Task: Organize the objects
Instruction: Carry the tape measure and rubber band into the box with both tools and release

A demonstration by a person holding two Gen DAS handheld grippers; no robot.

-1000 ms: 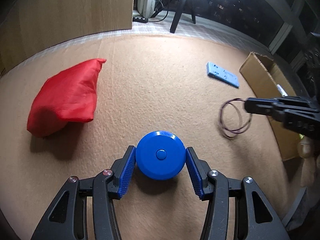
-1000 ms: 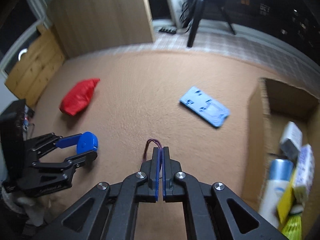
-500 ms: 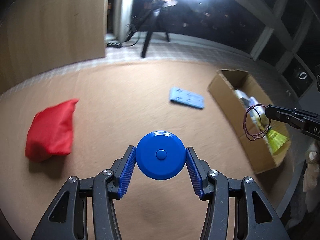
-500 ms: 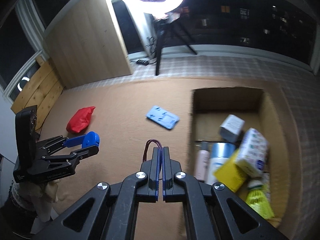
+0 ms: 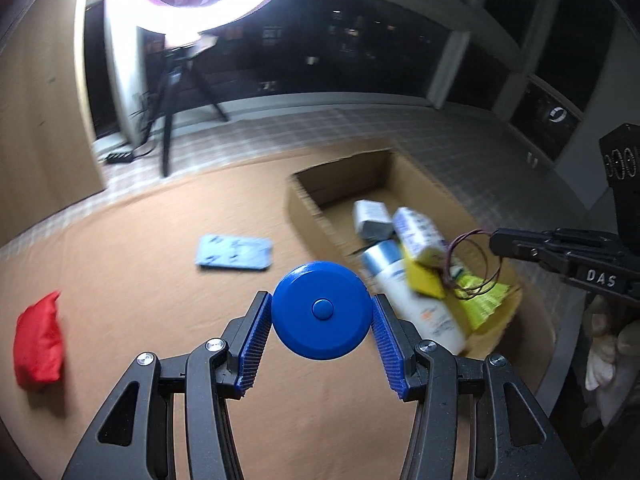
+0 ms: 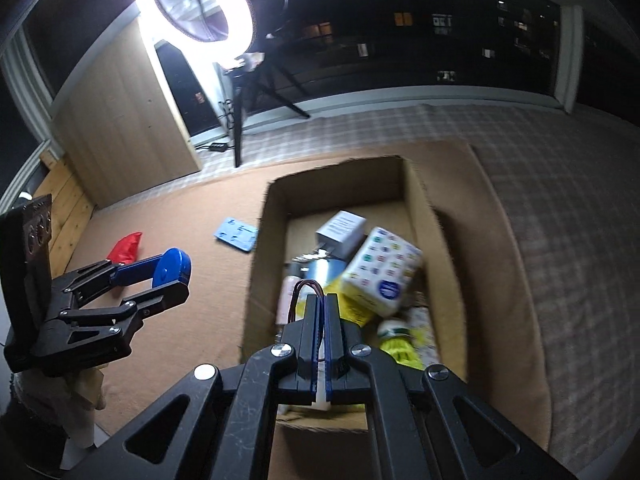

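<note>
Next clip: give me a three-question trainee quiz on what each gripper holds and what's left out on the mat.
1. True or false: the left gripper is shut on a blue round case.
2. What does the right gripper pinch? A) wire loop B) red pouch C) shuttlecock
3. Fill in: the flat blue tray and the red pouch lie on the mat, outside the cardboard ____.

Key: 1 true. 2 A, the wire loop, hanging over the cardboard box. 3 box.
</note>
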